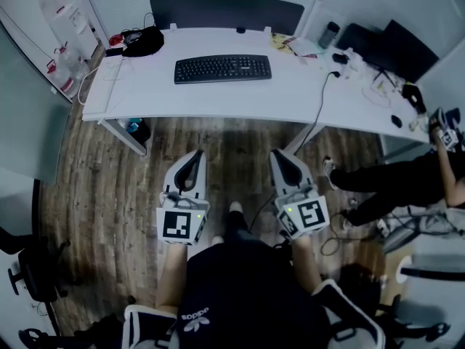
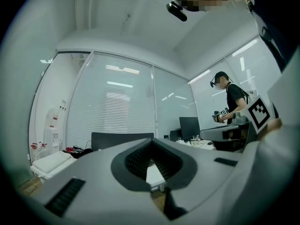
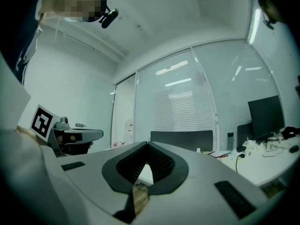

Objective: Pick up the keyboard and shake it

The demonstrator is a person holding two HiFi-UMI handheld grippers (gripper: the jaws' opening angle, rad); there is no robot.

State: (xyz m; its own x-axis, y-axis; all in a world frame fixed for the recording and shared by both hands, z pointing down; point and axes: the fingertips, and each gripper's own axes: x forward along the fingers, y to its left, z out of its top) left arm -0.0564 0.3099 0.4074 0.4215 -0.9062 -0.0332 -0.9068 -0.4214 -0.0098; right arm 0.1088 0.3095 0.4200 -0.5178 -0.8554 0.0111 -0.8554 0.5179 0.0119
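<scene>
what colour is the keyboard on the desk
Black. The keyboard lies on the white desk, clearest in the head view.

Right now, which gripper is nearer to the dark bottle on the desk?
Right. The right gripper hangs before the desk, slightly left of the bottle; the left gripper is farther left.

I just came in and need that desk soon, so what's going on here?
A person holds a gripper in each hand. The left gripper and the right gripper are both shut and empty. They point toward the white desk but are short of it, over the wooden floor. The black keyboard lies on the desk, not yet picked up. Another person is off to the right.
</scene>
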